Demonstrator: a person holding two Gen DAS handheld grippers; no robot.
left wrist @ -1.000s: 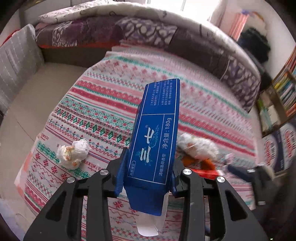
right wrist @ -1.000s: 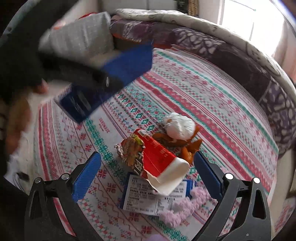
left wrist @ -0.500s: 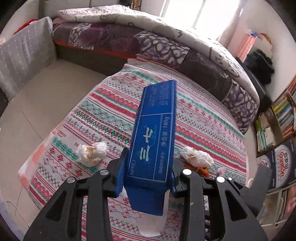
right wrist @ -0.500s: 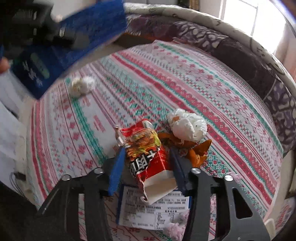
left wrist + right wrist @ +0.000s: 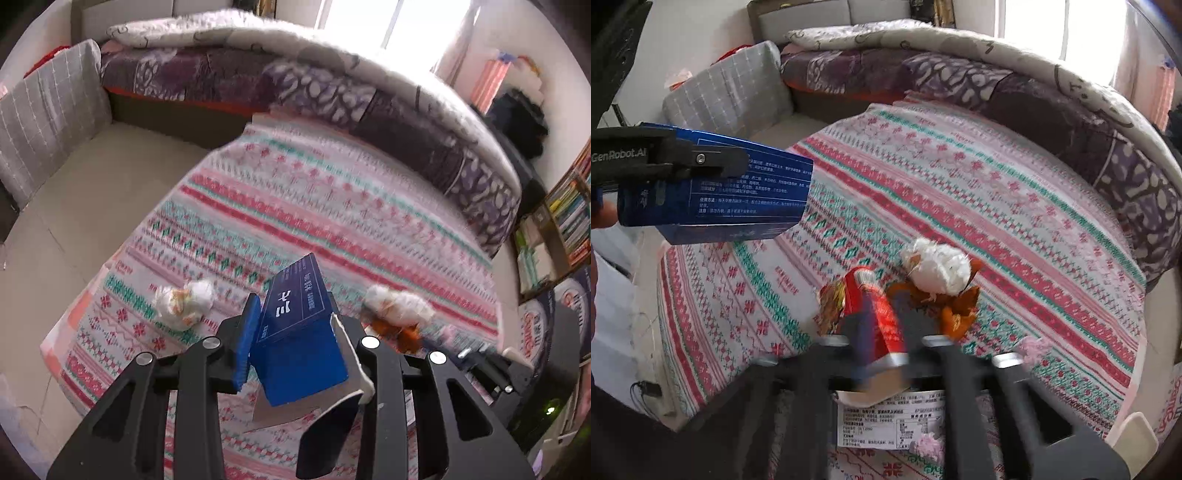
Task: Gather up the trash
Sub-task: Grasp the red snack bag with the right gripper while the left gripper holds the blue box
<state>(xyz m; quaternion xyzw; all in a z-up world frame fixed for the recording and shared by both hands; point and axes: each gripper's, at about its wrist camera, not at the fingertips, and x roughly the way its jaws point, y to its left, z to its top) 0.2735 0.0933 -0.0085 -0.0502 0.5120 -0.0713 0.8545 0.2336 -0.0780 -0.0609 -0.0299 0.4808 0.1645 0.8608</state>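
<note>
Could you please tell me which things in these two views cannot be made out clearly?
- Right wrist view: the right hand-held gripper and the red crinkled snack packet it clamps are motion-blurred; its print is unreadable.
- Right wrist view: the white printed label is partly hidden by the gripper frame.
- Left wrist view: the left hand-held gripper covers the long blue cardboard box's lower end.
- Left wrist view: the crumpled white tissue ball is blurred.

Your left gripper [image 5: 291, 332] is showing black, cut-out arms dotted with round silver screws and a bright blue pad on one jaw; seen from the right wrist, its arm is carrying white "GenRobot.AI" lettering. Your right gripper [image 5: 882, 332] is blurring into black arms with silver screws.
</note>
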